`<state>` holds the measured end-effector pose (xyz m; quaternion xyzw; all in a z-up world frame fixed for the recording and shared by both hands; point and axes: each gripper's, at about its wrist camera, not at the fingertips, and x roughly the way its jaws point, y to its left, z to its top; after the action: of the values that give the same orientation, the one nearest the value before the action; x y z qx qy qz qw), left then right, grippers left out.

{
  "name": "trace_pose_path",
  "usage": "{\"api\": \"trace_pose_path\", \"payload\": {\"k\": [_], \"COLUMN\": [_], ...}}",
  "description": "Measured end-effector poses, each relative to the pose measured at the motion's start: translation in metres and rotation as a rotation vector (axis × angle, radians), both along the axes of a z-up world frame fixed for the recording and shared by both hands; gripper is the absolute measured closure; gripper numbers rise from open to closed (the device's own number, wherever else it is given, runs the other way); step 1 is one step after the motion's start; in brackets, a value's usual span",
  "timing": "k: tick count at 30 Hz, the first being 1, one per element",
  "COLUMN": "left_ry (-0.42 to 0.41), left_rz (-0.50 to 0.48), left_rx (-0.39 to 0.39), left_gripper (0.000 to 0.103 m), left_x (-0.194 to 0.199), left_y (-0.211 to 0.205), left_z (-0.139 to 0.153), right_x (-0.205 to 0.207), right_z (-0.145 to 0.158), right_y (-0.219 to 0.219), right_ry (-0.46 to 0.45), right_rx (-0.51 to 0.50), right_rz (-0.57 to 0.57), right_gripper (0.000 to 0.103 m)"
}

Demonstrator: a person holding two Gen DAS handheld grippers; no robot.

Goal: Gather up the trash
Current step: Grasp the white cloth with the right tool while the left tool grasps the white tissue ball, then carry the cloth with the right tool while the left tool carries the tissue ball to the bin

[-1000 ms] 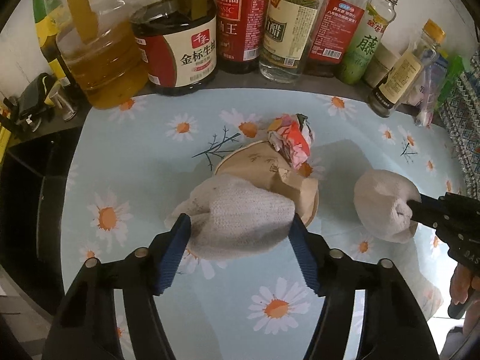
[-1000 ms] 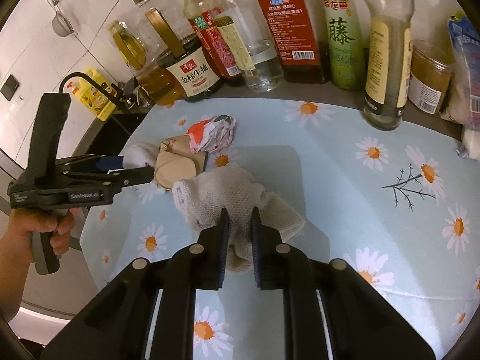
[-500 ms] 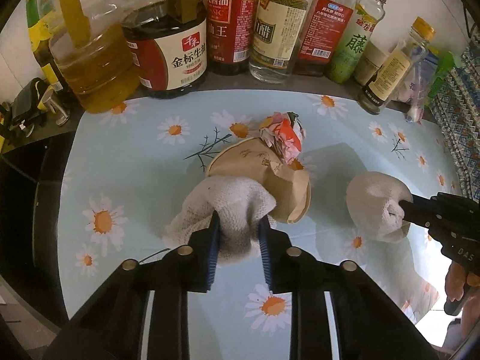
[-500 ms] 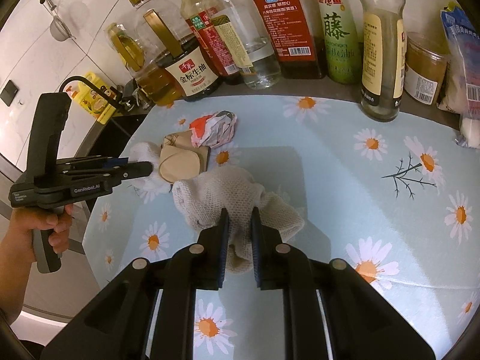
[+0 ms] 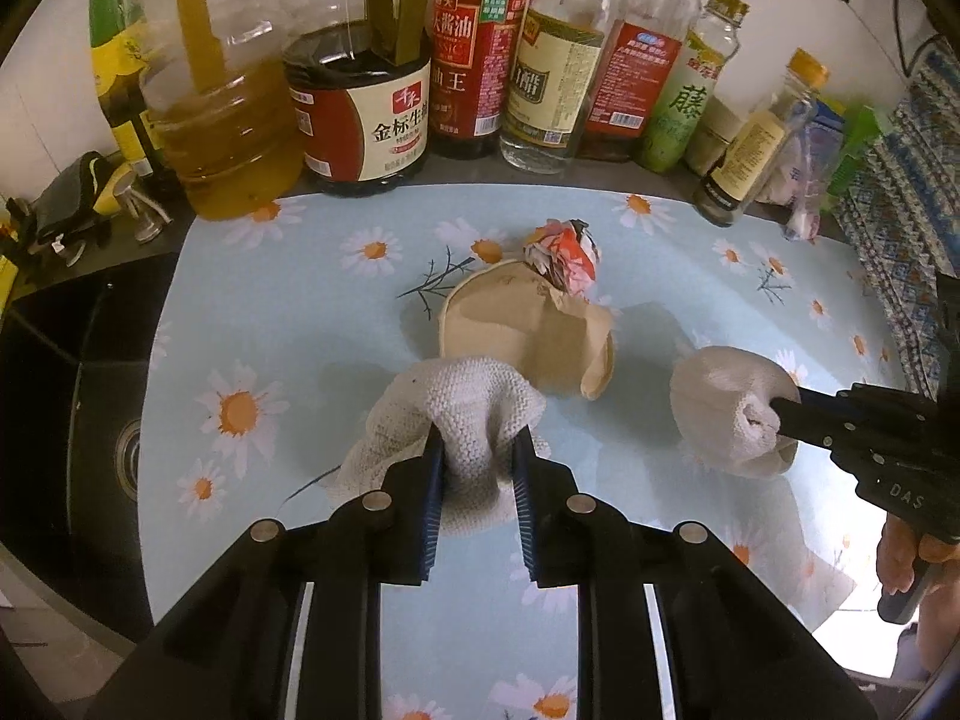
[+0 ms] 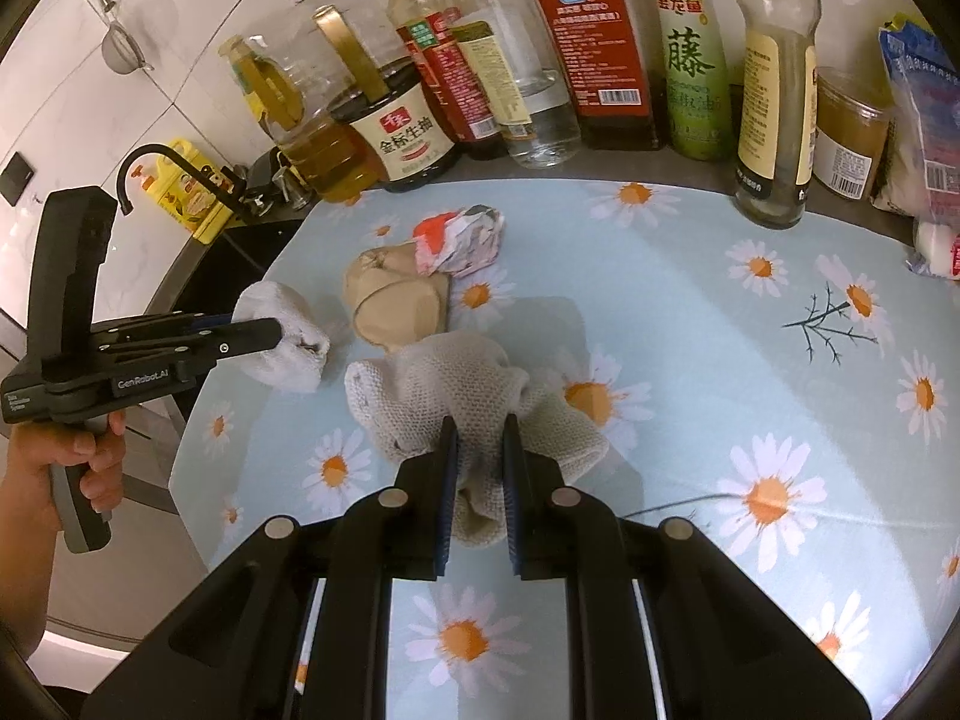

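Note:
Two white knitted cloths lie bunched on the daisy-print mat [image 5: 336,300]. My left gripper [image 5: 477,444] is shut on the nearer cloth [image 5: 456,402], whose fabric bulges up between the blue pads. At the right of the left wrist view, my right gripper [image 5: 777,408] is shut on the other cloth [image 5: 720,396]. The right wrist view shows that gripper [image 6: 477,426] pinching its cloth [image 6: 444,384], and the left gripper [image 6: 279,330] at the left with its cloth [image 6: 288,354]. A crushed brown paper cup [image 5: 522,330] and a crumpled red-and-white wrapper [image 5: 561,255] lie just behind.
A row of oil, soy sauce and vinegar bottles [image 5: 360,102] lines the back of the counter. A black sink [image 5: 66,390] with a curved faucet [image 6: 150,162] lies to the left. Plastic bags [image 6: 930,120] sit at the right. A hand [image 6: 54,462] holds the left gripper's handle.
The left gripper's jaws, open around the cloth a second ago, have closed on it and bunched it up. Both grippers have drawn back a little with their cloths.

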<state>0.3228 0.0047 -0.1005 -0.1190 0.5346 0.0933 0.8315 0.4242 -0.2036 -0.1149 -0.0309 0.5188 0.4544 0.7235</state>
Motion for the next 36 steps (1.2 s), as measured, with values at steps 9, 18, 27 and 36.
{"api": "trace_pose_path", "payload": {"k": [9, 18, 27, 36], "left_ry": [-0.056, -0.100, -0.116, -0.116], "left_rz": [-0.029, -0.049, -0.109, -0.150], "left_rx": [-0.006, -0.065, -0.101, -0.135], "left_gripper": [0.083, 0.083, 0.083, 0.083], "left_x": [-0.045, -0.094, -0.139, -0.183], "left_y": [-0.001, -0.004, -0.008, -0.010], "left_z": [0.014, 0.020, 0.025, 0.020], "right_x": [-0.042, -0.098, -0.151, -0.198], "right_z": [0.013, 0.019, 0.021, 0.018], "right_y": [0.004, 0.016, 0.023, 0.031], "right_ry": [-0.034, -0.040, -0.029, -0.012], "right_rx": [-0.032, -0.056, -0.064, -0.069], "right_rz": [-0.022, -0.036, -0.060, -0.070], "right_gripper": [0.088, 0.088, 0.088, 0.087]}}
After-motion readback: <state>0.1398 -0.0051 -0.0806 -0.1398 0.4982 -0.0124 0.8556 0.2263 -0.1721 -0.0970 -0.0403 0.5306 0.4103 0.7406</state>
